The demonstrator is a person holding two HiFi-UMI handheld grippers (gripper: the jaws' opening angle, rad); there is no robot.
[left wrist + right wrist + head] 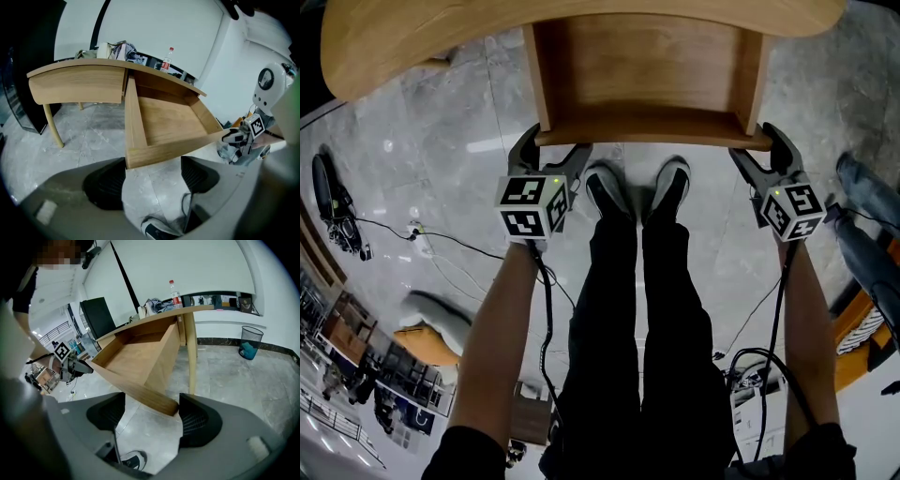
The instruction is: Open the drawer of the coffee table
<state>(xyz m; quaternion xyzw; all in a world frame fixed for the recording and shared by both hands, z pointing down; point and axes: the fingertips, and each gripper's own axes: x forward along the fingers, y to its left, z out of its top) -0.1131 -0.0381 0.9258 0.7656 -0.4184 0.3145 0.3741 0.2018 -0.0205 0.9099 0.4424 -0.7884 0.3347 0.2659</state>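
The coffee table's wooden drawer (647,75) stands pulled far out from under the curved tabletop (403,42), and it is empty inside. My left gripper (553,148) is at the left corner of the drawer's front panel (164,152). Its jaws are open, wide apart, with the corner just inside the left pad. My right gripper (757,148) is at the panel's right corner (164,405), also open, with that corner close against the right pad. Each gripper shows in the other's view: the right gripper (241,140) and the left gripper (70,366).
The person's legs and shoes (633,187) stand right under the drawer front. Cables (441,246) trail over the marble floor. A bottle (175,291) and bundled cloth sit on the tabletop. A table leg (191,352) and a mesh bin (249,343) are at the right.
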